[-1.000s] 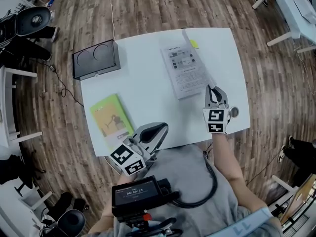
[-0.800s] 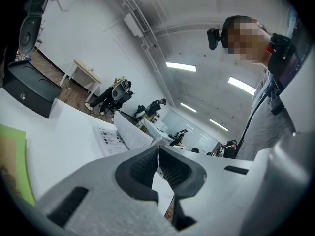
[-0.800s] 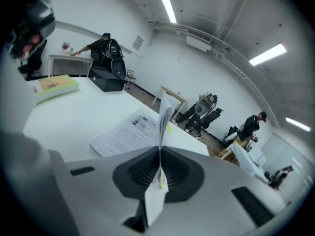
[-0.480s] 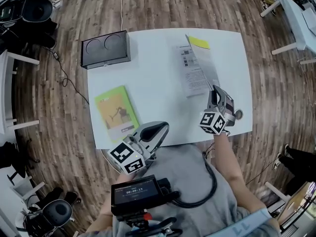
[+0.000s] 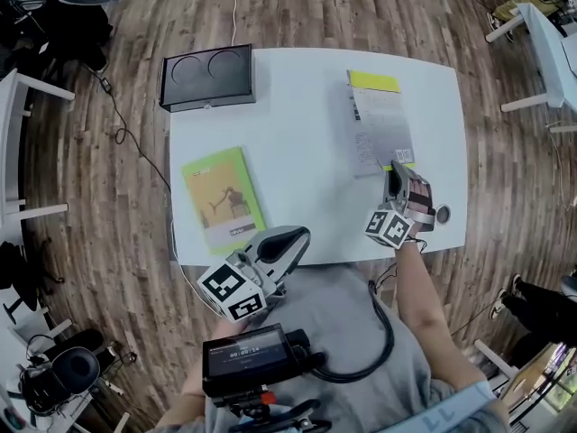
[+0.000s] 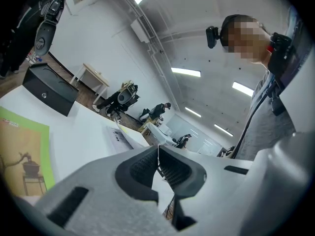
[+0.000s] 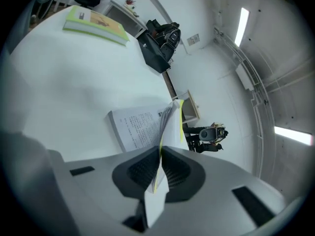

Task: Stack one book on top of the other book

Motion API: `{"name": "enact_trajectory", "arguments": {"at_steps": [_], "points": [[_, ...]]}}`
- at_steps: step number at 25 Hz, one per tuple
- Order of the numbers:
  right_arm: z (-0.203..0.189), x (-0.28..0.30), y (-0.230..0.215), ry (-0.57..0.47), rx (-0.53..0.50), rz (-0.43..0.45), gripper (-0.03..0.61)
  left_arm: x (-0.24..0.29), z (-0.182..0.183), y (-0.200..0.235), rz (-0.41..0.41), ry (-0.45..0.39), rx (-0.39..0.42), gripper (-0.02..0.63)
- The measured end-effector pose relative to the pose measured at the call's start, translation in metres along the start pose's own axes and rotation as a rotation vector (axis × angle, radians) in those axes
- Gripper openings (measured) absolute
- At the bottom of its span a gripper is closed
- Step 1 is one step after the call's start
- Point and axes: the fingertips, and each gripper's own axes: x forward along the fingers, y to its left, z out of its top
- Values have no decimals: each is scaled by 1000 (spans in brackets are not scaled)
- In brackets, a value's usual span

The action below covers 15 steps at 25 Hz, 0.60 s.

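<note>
- Pinches lifted cover of grey book [image 5: 379, 126] in right claw [image 5: 393, 170], right of frame.
- Holds left claw [image 5: 294, 238] shut, empty, bottom centre of frame.
- Leaves green book [image 5: 223, 198] flat on tabletop [image 5: 297, 142], left of frame.

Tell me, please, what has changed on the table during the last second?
The right gripper, shut on the grey book's cover, rolled and tipped the cover leftward over the printed page. The green book and the black box stayed put; the left gripper stayed shut and empty.

Table [image 5: 306, 152] holds green book [image 5: 223, 198], grey book [image 5: 379, 129] (and box [image 5: 207, 78]).
</note>
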Motion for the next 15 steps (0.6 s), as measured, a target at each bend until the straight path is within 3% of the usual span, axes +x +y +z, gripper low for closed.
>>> {"name": "enact_trajectory", "arguments": {"at_steps": [9, 15], "points": [[4, 12, 30, 30, -171, 74, 35, -24, -6, 14, 18, -21, -43, 20], [6, 18, 39, 49, -212, 113, 37, -31, -4, 24, 21, -42, -62, 20]]}}
